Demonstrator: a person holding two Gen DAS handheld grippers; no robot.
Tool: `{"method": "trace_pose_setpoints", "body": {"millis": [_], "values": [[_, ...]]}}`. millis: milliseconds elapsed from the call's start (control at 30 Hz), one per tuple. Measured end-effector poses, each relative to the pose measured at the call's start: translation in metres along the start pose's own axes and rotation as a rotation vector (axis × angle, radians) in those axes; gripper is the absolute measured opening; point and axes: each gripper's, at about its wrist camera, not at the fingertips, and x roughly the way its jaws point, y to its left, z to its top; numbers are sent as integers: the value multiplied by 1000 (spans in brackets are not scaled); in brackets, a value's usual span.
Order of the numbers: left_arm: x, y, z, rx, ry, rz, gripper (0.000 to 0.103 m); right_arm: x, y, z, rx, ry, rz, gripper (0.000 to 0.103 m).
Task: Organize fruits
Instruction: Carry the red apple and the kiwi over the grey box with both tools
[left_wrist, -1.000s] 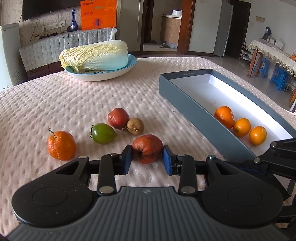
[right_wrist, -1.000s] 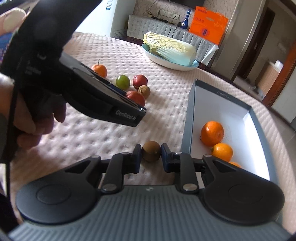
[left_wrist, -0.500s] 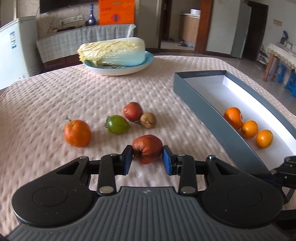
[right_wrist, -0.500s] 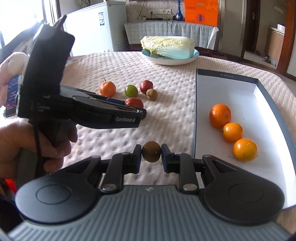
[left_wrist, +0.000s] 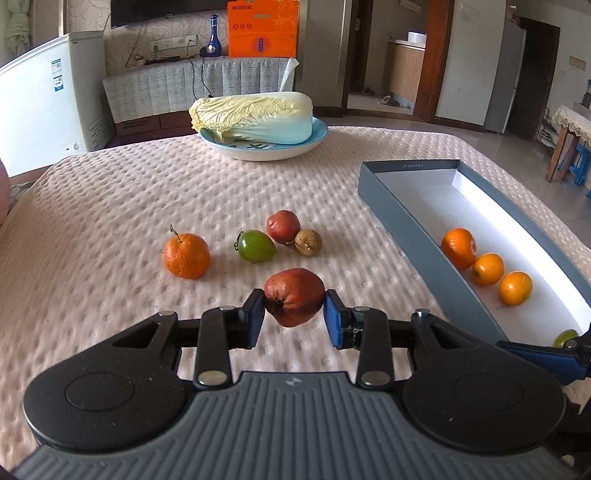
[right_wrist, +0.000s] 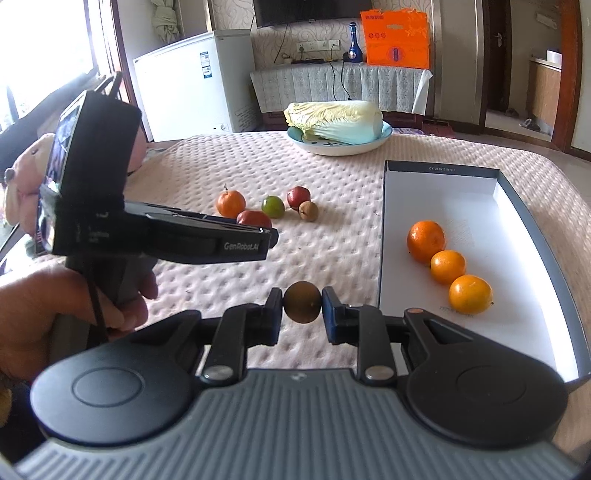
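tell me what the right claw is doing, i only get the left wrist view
observer: the right claw is shut on a small brown fruit.
operator: is that fruit over the box
observer: no, in the right wrist view it hangs above the tablecloth, just left of the box wall.
operator: anything off to the far left i should know about
observer: a plush toy shows at the far left, by the table's edge.
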Motion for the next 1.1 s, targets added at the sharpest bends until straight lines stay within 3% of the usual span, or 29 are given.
{"method": "trace_pose_setpoints", "body": {"millis": [467,700,1100], "values": [[-40,-25,-11,-6,-36,11,40,-20,-3,-4,24,-36,22,26],[-38,-28,-8,-16,-33,31,40,-27,-11,-5,34,-46,18,26],[-29,-40,0,3,-42,0,40,-32,-23,-6,45,-56,7,26]]}}
